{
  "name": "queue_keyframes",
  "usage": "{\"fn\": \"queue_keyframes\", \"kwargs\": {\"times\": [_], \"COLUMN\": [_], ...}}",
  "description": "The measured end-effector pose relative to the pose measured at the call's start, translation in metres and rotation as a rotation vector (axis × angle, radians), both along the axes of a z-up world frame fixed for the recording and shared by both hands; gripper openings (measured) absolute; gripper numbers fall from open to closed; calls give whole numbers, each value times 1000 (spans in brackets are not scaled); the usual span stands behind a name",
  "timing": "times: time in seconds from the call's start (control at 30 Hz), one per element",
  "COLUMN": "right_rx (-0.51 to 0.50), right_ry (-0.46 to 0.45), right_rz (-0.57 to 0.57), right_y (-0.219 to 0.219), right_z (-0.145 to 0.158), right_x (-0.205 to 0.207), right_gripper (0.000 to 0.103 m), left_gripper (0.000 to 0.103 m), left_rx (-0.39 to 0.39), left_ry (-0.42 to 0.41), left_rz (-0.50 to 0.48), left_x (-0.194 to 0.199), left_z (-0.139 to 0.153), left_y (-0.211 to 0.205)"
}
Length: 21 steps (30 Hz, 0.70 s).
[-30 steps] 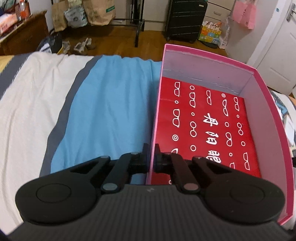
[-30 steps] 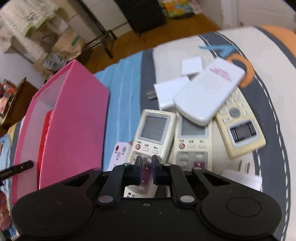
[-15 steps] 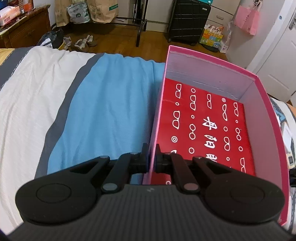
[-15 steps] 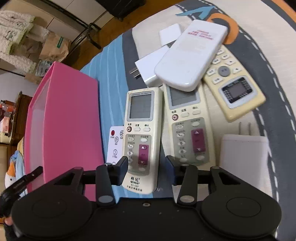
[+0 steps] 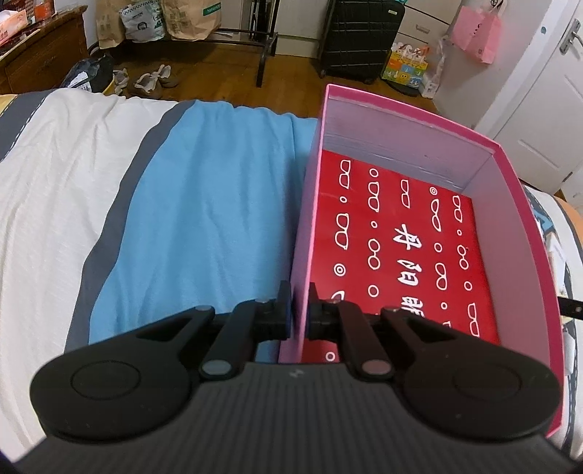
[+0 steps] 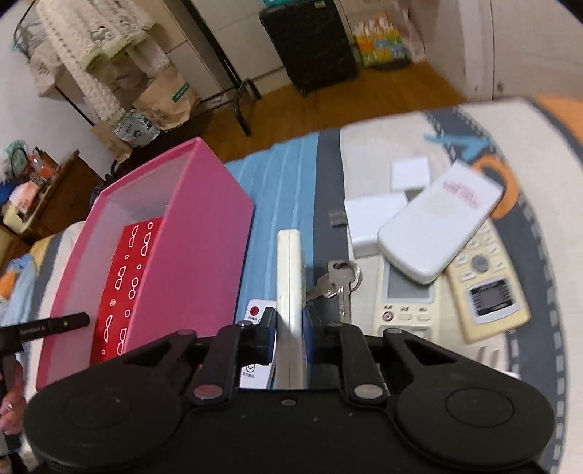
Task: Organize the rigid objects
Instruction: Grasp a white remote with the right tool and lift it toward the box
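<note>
A pink box (image 5: 510,233) with a red patterned floor lies on the bed. My left gripper (image 5: 299,310) is shut on its left wall (image 5: 304,255). The box also shows in the right wrist view (image 6: 189,248). My right gripper (image 6: 289,324) is shut on a cream remote (image 6: 289,269), held on edge and lifted above the bed. On the bed lie a set of keys (image 6: 340,280), several remotes (image 6: 437,222), two white chargers (image 6: 371,215) and a small white remote with a red button (image 6: 255,313).
The bed has a blue, grey and white cover (image 5: 204,218). Beyond its edge are a wooden floor, a black suitcase (image 5: 360,32), paper bags (image 5: 189,18) and shoes (image 5: 153,78). The left gripper's tip (image 6: 54,324) shows at the left of the right wrist view.
My right gripper closed on the cream remote, turned it on edge and lifted it, uncovering the keys. My left gripper stayed shut on the box wall.
</note>
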State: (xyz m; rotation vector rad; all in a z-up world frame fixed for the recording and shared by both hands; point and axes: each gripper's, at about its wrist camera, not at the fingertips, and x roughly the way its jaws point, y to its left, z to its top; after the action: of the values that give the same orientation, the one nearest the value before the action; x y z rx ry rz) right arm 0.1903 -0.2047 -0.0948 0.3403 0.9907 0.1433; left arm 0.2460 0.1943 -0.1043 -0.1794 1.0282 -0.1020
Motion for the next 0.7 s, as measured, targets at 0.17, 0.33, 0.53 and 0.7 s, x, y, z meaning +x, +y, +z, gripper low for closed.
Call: {"fn": "queue_keyframes", "kwargs": {"times": [0.17,0.33,0.53,0.7], "right_rx": [-19,181,397,356], "right_ry": [-177,-281,-88,79], "right_rz": [-20,-9,64,64], "right_y": [1,1,59,126], "right_z": [43,83,75,30], "right_x": [-18,-27,8,44], "right_gripper": [19,19,19,19], "left_gripper": [6,6,6,6], "left_rx": [0,2,-5,6], "left_ry": [-1,-3,-13,-21], "left_rz": [5,3,-2,-8], "left_x": [1,1,-1,-4], "left_z": [0,-1,-1,-2], "left_y": [0,1,5,1]}}
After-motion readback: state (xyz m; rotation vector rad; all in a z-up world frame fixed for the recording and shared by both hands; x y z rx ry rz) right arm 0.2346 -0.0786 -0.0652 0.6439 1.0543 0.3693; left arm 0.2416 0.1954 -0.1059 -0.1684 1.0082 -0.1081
